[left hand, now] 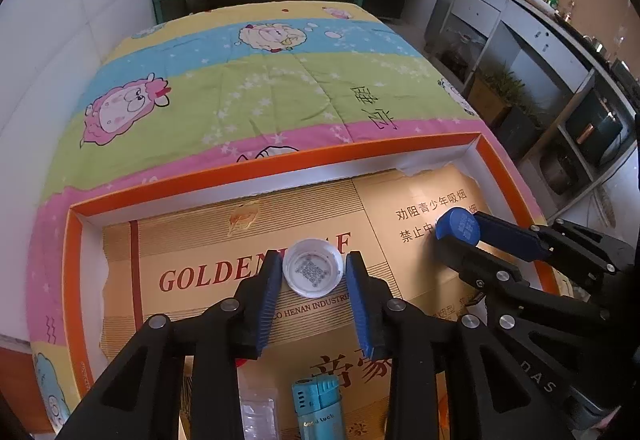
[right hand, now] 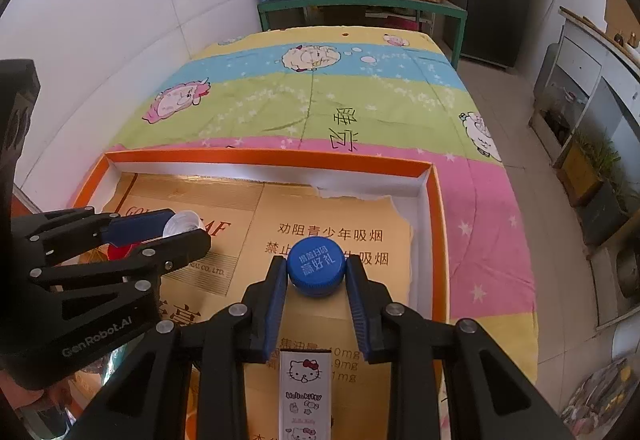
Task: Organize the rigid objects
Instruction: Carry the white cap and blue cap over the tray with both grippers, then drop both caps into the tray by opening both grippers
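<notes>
The white cap (left hand: 313, 272) lies open side up on the cardboard floor of the orange tray (left hand: 276, 161), between the left gripper's (left hand: 314, 276) fingers, which seem just parted from it. The right gripper (right hand: 317, 272) clamps the blue cap (right hand: 317, 267) farther right. This looks like the placing step; next, setting the blue cap down.

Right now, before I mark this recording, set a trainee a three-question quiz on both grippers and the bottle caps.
1. True or false: the white plastic bottle cap lies with its open side up.
2. What does the right gripper clamp? A red cap; B round blue plastic bottle cap; C lighter.
3. Fill in: both caps are over the cardboard-lined, orange-rimmed ____.

Key: 1 true. 2 B. 3 tray. Note: the left gripper has the white cap between its fingers with slight gaps showing, so grip is uncertain.
</notes>
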Demonstrator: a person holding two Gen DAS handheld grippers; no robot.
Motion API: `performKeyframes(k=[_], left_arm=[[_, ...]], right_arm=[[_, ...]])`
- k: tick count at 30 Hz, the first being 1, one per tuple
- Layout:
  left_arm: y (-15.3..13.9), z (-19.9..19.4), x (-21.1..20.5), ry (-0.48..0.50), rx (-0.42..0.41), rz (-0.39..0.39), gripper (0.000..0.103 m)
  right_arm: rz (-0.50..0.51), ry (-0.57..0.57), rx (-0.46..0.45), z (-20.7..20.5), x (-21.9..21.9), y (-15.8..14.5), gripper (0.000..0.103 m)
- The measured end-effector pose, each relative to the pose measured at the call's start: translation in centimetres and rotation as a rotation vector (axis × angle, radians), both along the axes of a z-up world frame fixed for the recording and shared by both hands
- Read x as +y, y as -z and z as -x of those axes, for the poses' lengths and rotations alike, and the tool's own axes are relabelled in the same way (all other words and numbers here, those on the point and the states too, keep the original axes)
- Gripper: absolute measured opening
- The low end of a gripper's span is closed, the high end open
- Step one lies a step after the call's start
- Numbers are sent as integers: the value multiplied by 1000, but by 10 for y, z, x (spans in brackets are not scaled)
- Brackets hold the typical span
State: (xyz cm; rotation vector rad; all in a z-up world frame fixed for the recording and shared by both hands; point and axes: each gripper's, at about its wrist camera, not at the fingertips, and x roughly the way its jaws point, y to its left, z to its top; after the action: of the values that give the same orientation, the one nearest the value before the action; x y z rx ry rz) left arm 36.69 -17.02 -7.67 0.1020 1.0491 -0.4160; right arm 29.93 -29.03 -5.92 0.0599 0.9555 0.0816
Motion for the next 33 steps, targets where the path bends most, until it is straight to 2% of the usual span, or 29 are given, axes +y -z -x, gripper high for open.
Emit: performKeyframes(k=[3,9,12,14,16,33], left_arm=[[0,1,3,-7,3,18,43],[-8,6,5,-15,-26,26,48],[-14,9,7,-20,-47,29,48],[-18,12,9,-23,-56,39,48],[-21,13,11,-26,-62,47,48],[-51,51,35,-62,-134,96,48]], right_arm=[[-1,2,6,0,0,1,31],[-3,-1,7,0,-1,1,31],[-14,-2,2,1,-2,0,35],[-15,0,-7,3,-2,-2,43],[-15,2,-16,5,-2,-5,46],[-13,58,-72,41,1,-18,46]])
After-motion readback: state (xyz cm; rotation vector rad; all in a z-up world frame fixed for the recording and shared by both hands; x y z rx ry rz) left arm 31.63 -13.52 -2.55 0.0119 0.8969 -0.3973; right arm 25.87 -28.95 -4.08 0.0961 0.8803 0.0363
